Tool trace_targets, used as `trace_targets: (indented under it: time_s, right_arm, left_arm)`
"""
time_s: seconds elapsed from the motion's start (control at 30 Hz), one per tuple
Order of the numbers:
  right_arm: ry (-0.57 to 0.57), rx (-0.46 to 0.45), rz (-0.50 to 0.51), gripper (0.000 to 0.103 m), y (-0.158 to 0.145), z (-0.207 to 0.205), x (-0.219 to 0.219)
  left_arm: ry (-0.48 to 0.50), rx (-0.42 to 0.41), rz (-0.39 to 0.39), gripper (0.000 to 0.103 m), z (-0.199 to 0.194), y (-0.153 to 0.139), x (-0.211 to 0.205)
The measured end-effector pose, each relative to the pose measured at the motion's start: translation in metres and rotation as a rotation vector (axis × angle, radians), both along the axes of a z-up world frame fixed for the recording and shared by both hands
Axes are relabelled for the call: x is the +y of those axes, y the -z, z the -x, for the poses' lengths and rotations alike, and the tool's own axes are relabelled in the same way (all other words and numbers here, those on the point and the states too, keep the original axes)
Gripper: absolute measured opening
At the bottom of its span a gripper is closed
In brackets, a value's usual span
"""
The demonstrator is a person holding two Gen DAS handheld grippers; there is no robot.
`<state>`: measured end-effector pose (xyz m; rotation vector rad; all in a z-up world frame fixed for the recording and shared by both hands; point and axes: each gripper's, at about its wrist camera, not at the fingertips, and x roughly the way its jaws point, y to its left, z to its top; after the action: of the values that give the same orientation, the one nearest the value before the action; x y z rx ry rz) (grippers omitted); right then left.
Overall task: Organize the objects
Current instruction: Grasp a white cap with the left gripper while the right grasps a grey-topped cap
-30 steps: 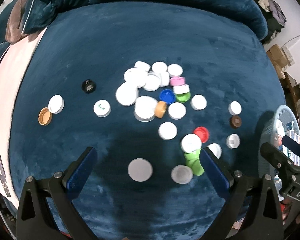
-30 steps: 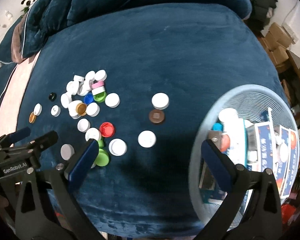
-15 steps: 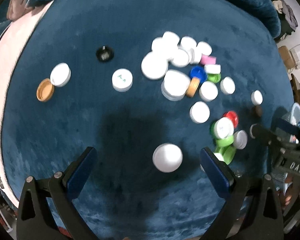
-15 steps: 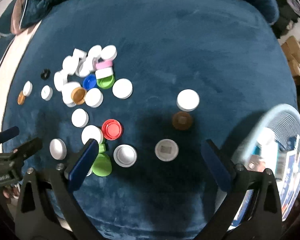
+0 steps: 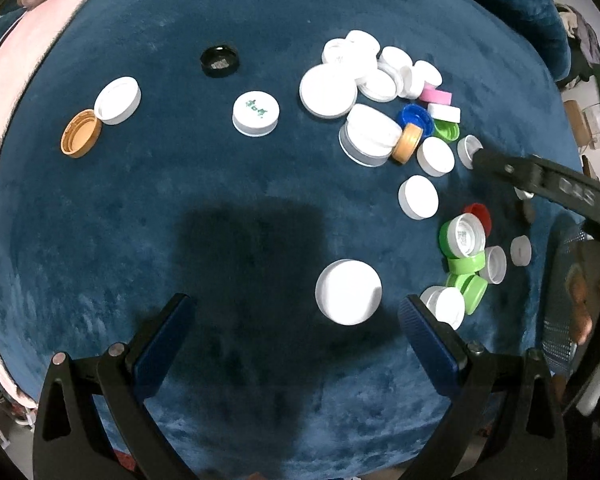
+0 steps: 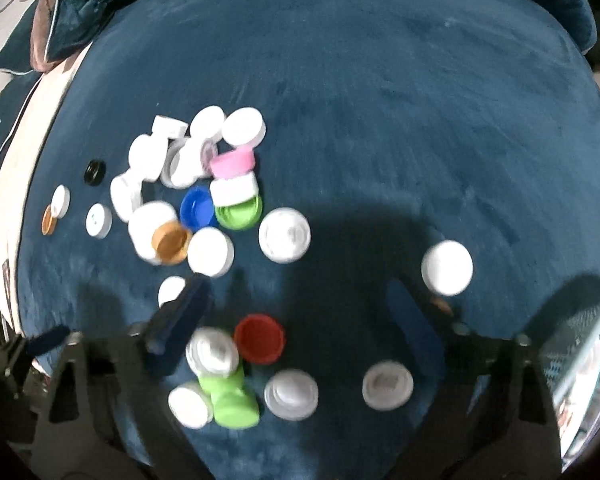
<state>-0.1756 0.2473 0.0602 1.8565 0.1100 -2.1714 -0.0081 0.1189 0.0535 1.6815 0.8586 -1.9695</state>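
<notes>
Many bottle caps lie scattered on a dark blue velvet bed cover [image 5: 140,208]. In the left wrist view my left gripper [image 5: 296,320] is open and empty, low over the cover, with a large white cap [image 5: 348,298] just ahead between its fingers. A pile of white caps [image 5: 360,76] lies farther off. In the blurred right wrist view my right gripper [image 6: 296,312] is open and empty above a red cap [image 6: 259,338], a white cap [image 6: 212,351] and green caps [image 6: 232,398]. The right gripper's arm also shows in the left wrist view [image 5: 548,180].
An orange cap [image 5: 81,133], a white cap [image 5: 118,100] and a black cap [image 5: 219,61] lie apart at the left. A pale blue mesh basket [image 6: 588,356] stands at the right edge of the bed. Pink sheet [image 5: 24,52] runs along the left.
Both grippers have dropped lower and moved forward over the caps. The large white cap now sits closer between my left fingers. The basket has slid to the right edge of the right view.
</notes>
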Motion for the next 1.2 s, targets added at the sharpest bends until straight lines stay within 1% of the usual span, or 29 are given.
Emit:
trace_targets:
  time_s: [0.1, 0.17, 0.2, 0.3, 0.33, 0.37, 0.47, 0.57, 0.63, 0.67, 0.7, 0.73, 0.77, 0.8, 0.9, 1.0, 1.1, 1.17, 1.2]
  right_arm:
    - [-0.011, -0.019, -0.006, 0.076, 0.008, 0.007, -0.005]
    - [-0.022, -0.032, -0.007, 0.067, 0.014, 0.010, -0.008]
    - [-0.026, -0.036, -0.007, 0.065, 0.016, 0.011, -0.010]
    - [-0.046, -0.045, -0.008, 0.052, 0.021, 0.014, -0.014]
    - [-0.051, -0.045, -0.012, 0.043, 0.022, 0.015, -0.014]
    - [-0.053, -0.043, -0.011, 0.030, 0.022, 0.015, -0.014]
    - [-0.031, -0.060, 0.028, 0.031, 0.018, 0.013, -0.006]
    - [-0.015, -0.073, 0.039, 0.031, 0.014, 0.008, 0.000]
    - [-0.006, -0.077, 0.049, 0.031, 0.011, 0.005, 0.004]
    - [-0.001, -0.079, 0.055, 0.031, 0.008, 0.002, 0.006]
    - [0.000, -0.079, 0.059, 0.031, 0.008, 0.002, 0.009]
    - [-0.001, -0.077, 0.063, 0.031, 0.006, 0.000, 0.011]
    - [-0.003, -0.074, 0.066, 0.031, 0.004, -0.003, 0.011]
    - [-0.007, -0.072, 0.069, 0.031, 0.000, -0.007, 0.011]
    - [-0.028, -0.062, 0.071, 0.031, -0.009, -0.020, 0.010]
    - [-0.045, -0.052, 0.078, 0.031, -0.023, -0.030, 0.017]
    - [-0.046, -0.038, 0.097, 0.031, -0.035, -0.036, 0.029]
    - [-0.038, -0.024, 0.117, 0.031, -0.042, -0.039, 0.035]
    - [-0.034, -0.019, 0.125, 0.031, -0.043, -0.038, 0.029]
  left_arm:
    - [-0.007, -0.001, -0.001, 0.102, -0.001, 0.002, 0.001]
    - [-0.011, -0.001, -0.005, 0.101, 0.000, 0.003, 0.002]
    - [-0.014, -0.001, -0.009, 0.101, -0.001, 0.003, 0.001]
    - [-0.013, 0.006, -0.023, 0.100, 0.001, 0.004, 0.003]
    - [-0.011, 0.012, -0.030, 0.100, 0.002, 0.004, 0.005]
    - [-0.008, 0.017, -0.033, 0.100, 0.003, 0.004, 0.005]
    - [0.010, 0.031, -0.032, 0.099, 0.007, 0.003, 0.010]
    - [0.034, 0.028, -0.040, 0.092, 0.012, 0.005, 0.021]
    - [0.060, 0.021, -0.042, 0.085, 0.018, 0.009, 0.025]
    - [0.076, 0.020, -0.045, 0.084, 0.021, 0.011, 0.029]
    - [0.088, 0.017, -0.045, 0.079, 0.023, 0.014, 0.032]
    - [0.092, 0.015, -0.046, 0.059, 0.024, 0.016, 0.033]
    - [0.093, 0.010, -0.053, 0.042, 0.025, 0.019, 0.034]
    - [0.090, 0.001, -0.062, 0.040, 0.025, 0.020, 0.034]
    - [0.046, 0.037, -0.089, 0.040, 0.022, 0.011, 0.029]
    - [0.030, 0.090, -0.048, 0.040, 0.022, -0.014, 0.027]
    - [0.025, 0.134, -0.023, 0.040, 0.025, -0.034, 0.026]
    - [0.024, 0.153, -0.007, 0.040, 0.027, -0.045, 0.026]
    - [0.024, 0.161, 0.000, 0.040, 0.026, -0.050, 0.021]
